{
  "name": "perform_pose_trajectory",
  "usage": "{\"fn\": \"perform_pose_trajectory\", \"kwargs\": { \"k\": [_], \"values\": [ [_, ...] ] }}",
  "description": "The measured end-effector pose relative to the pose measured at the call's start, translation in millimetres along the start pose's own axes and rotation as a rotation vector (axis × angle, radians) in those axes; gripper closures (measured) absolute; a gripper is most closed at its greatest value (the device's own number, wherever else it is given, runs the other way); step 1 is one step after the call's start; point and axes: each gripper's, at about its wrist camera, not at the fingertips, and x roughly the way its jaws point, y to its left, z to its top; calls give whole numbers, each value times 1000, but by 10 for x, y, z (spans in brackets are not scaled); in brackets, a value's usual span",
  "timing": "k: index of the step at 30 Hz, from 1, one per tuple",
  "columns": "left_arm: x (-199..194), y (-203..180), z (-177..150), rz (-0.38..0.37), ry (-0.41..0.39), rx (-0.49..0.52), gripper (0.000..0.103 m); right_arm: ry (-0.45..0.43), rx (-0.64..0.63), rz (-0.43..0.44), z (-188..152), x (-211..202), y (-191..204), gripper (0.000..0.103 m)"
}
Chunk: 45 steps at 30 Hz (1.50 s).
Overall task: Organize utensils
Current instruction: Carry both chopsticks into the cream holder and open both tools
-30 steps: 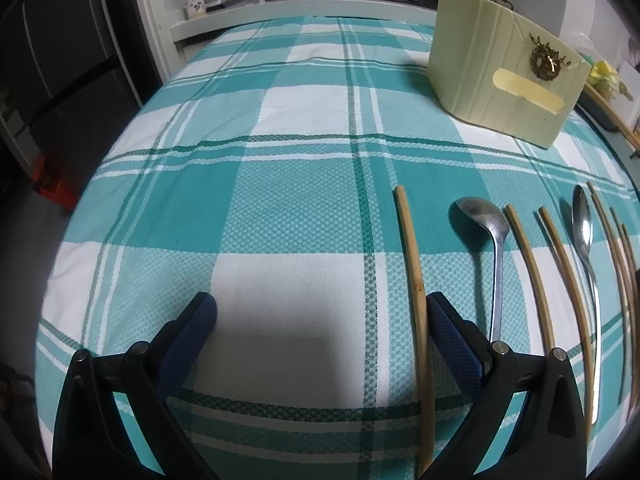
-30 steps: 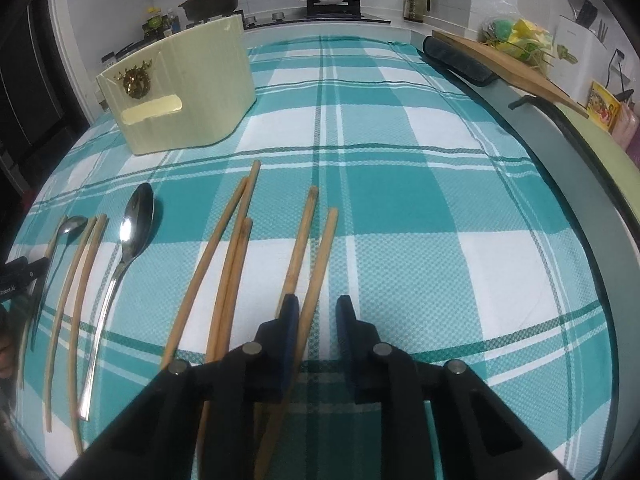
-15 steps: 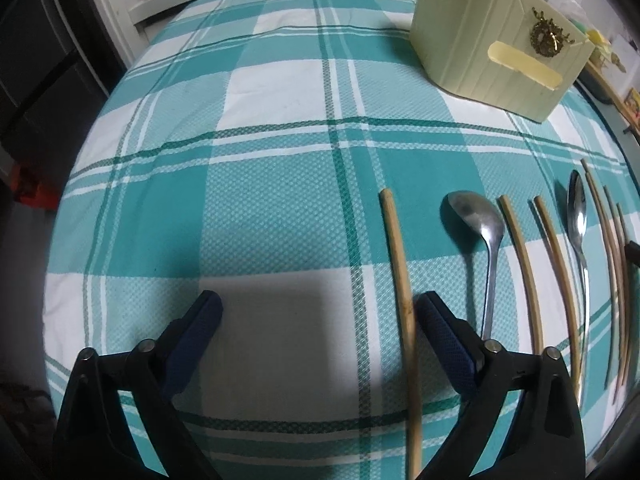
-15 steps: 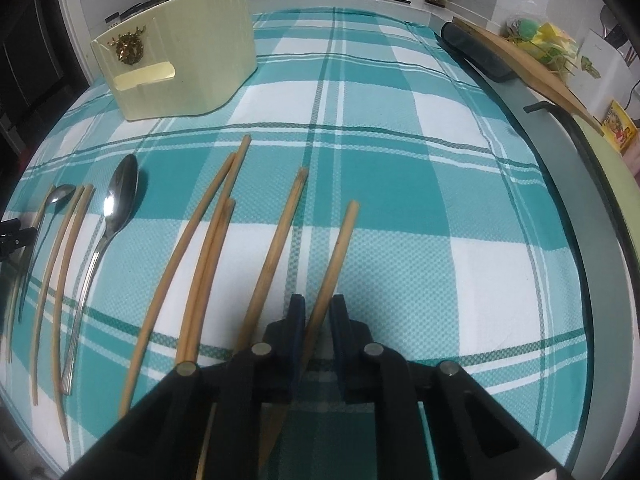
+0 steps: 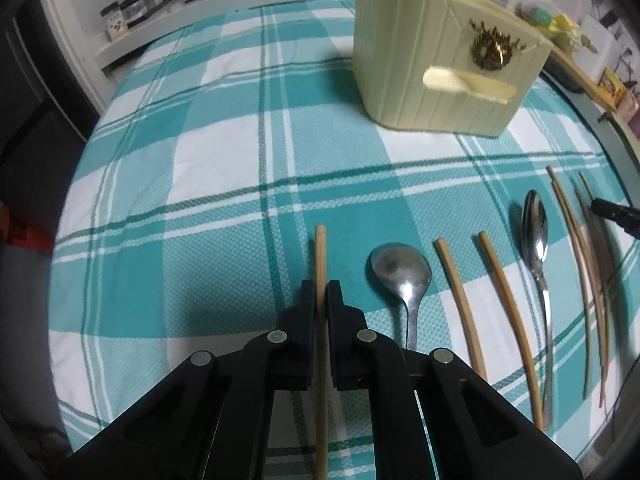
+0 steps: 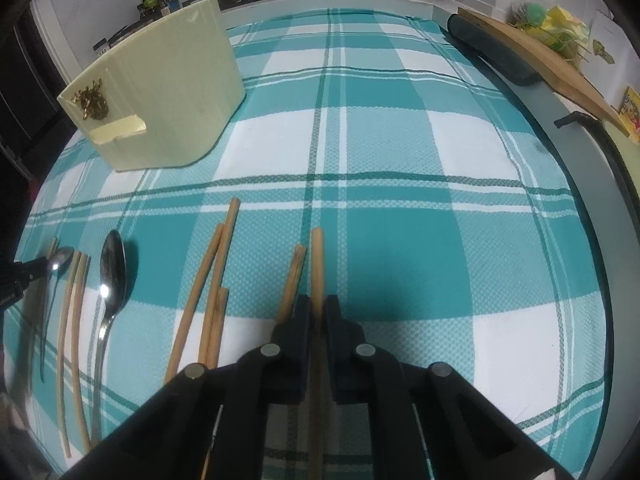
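Both grippers have closed since a second ago, the left gripper (image 5: 321,294) pinching the leftmost chopstick (image 5: 320,258) and the right gripper (image 6: 317,308) the rightmost chopstick (image 6: 317,264), both on the checked tablecloth (image 6: 400,140), where such thin, end-heavy sticks may pivot or slip when lifted toward the cream utensil holder (image 6: 160,96).

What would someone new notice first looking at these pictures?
Each gripper is shut on a wooden chopstick: the left gripper holds the leftmost chopstick, the right gripper the rightmost chopstick. Between them lie more chopsticks and two spoons on a teal checked tablecloth, with a cream holder behind.
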Motion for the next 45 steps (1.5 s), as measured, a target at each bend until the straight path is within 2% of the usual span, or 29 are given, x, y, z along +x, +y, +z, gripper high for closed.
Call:
{"fn": "perform_pose_trajectory", "kwargs": {
  "k": [5,13,18,23,30,36,41,45],
  "values": [
    [-568,88,68,-33,-154,-42,99,-120,59,81,105,-387,-34,96],
    [-1429,268,90,-125,-338,-108,98,-317,6,159,118,-1417,251,96],
    [-1641,278,46,-151,-382,-115,98,-372,-67,177,92,-1830,438,96],
    [-1746,233,16,-167,-423,-102,99,-400,-68,219,40,-1992,481,96],
    [-1896,186,100,-186,-465,-88,99,-483,-89,215,40,-2143,529,96],
    [-2190,160,429,-245,-508,-73,99,-584,-95,235,254,-2286,655,96],
    [-2499,113,954,-258,-583,-64,99,-691,-120,270,799,-2413,888,96],
    [-2528,4,1426,-246,-612,-36,99,-787,-151,271,1308,-2417,1098,96]
  ]
}}
